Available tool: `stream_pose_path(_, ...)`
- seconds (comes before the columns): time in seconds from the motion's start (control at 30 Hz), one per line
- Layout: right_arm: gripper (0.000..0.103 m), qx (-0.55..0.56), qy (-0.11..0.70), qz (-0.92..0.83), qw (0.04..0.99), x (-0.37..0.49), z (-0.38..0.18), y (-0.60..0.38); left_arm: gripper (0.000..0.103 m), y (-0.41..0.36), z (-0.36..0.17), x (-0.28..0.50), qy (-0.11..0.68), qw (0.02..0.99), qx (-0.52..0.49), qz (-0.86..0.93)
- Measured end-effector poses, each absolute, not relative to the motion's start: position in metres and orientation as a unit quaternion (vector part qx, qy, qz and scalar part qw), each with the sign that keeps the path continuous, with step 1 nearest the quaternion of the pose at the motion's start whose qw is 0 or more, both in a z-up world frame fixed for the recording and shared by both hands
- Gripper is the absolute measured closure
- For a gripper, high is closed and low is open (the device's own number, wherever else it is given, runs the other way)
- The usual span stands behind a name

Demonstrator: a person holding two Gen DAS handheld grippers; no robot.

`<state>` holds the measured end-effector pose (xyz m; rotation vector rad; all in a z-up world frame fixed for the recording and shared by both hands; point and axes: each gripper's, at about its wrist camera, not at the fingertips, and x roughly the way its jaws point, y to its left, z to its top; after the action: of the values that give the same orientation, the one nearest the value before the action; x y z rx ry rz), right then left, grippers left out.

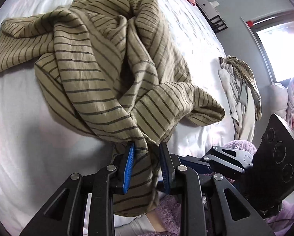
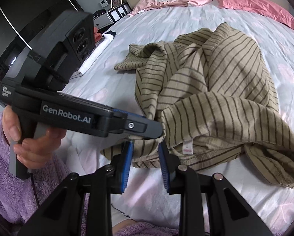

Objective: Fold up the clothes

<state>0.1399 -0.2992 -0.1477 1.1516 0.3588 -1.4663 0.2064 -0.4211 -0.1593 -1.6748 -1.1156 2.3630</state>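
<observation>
My left gripper (image 1: 147,147) pinches the near edge of a crumpled striped shirt (image 1: 107,63) lying on the bed (image 1: 19,127). My right gripper (image 2: 146,147) stands apart around the same edge. No folds made yet.

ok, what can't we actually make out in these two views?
- Left wrist view: whether the left gripper pinches the striped garment; bunched cloth hides the pads.
- Right wrist view: left gripper tips, buried under the garment's fold.
- Right wrist view: size tag, print too small.
- Left wrist view: clothes pile, near the edge, items indistinct.
</observation>
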Motion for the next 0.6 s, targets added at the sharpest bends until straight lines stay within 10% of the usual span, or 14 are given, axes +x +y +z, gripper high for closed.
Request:
stream_pose_path(0.43,0.061,0.503,0.157,-0.63,0.57,0.142,-0.154,-0.307,0.078,-0.42,-0.159,0.2,-0.36,0.031,-0.531,0.767)
stream_pose_path(0.6,0.091,0.524,0.154,-0.643,0.537,0.129,-0.162,-0.308,0.077,-0.433,-0.144,0.209,-0.37,0.01,-0.493,0.787)
